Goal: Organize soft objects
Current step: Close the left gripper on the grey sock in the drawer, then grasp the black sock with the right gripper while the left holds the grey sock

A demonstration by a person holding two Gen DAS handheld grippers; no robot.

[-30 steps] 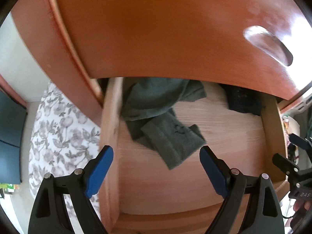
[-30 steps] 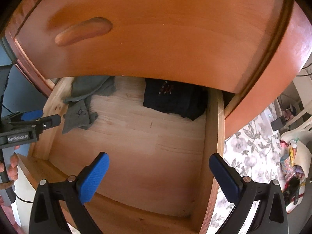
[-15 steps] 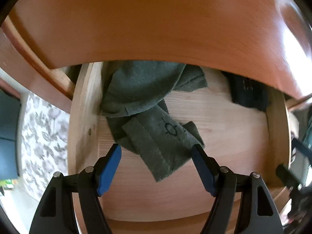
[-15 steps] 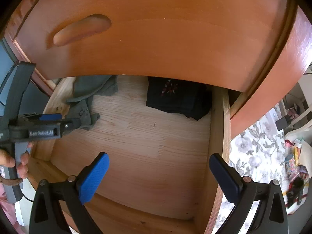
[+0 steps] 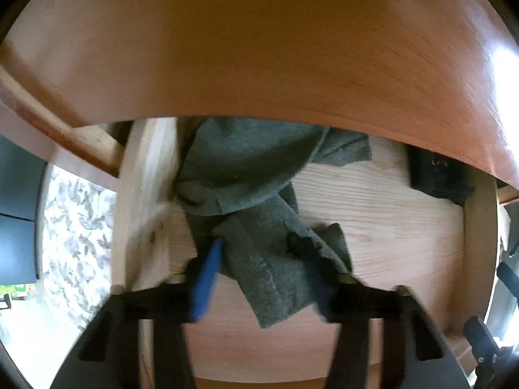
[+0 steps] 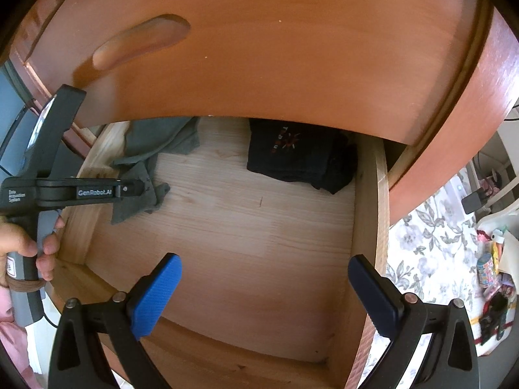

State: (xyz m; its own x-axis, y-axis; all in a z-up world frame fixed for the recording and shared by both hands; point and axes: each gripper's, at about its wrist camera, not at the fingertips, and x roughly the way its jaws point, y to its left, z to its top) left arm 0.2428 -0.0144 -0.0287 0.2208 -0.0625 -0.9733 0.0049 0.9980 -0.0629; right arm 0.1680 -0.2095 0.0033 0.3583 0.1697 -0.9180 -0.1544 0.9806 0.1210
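Grey-green socks in an open wooden drawer, left gripper closing around one of them.

The grey-green socks (image 5: 259, 194) lie in a loose heap against the drawer's left wall, partly under the closed drawer front (image 5: 259, 48) above, and the nearest sock's cuff end sits between the blue pads of the left gripper (image 5: 262, 269), whose jaws are closing on it; blur hides whether the pads already press the cloth. A folded black garment (image 6: 298, 159) with a small orange print lies in the far right corner of the same drawer (image 6: 369, 227), well apart from the socks; bare pine floor lies between them. The right gripper (image 6: 264, 291) hangs over the drawer's near end, jaws spread wide with nothing between them. A hand (image 6: 29, 246) grips the left tool's handle.
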